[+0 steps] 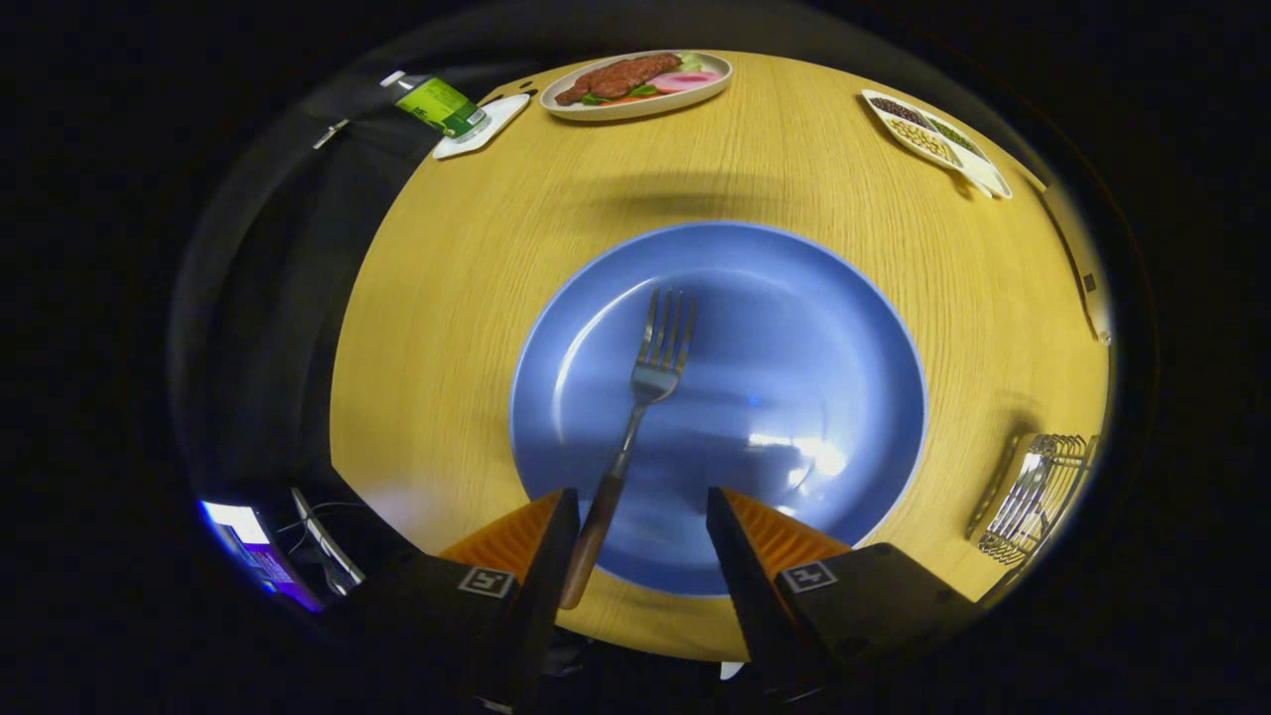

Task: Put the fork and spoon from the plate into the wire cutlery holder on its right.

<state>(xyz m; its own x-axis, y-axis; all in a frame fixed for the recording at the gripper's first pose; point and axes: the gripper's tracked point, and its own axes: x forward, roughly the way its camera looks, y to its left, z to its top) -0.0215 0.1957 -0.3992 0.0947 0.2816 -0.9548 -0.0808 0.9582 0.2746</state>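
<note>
Fork [635, 417] lay on plate [844, 328], handle beside left finger, tines pointing away; fingers [643, 536] stood wide, gripping nothing; wire holder [1038, 492] off right.

The gripper [640, 516] is held with fingers spread above the blue plate [794, 328]. The gap between them is partly taken by the fork [635, 417], whose handle lies against the left finger. Open tabletop [477, 248] is left toward 12 o'clock. The wire cutlery holder [1038, 492] is met at 3 o'clock.
</note>
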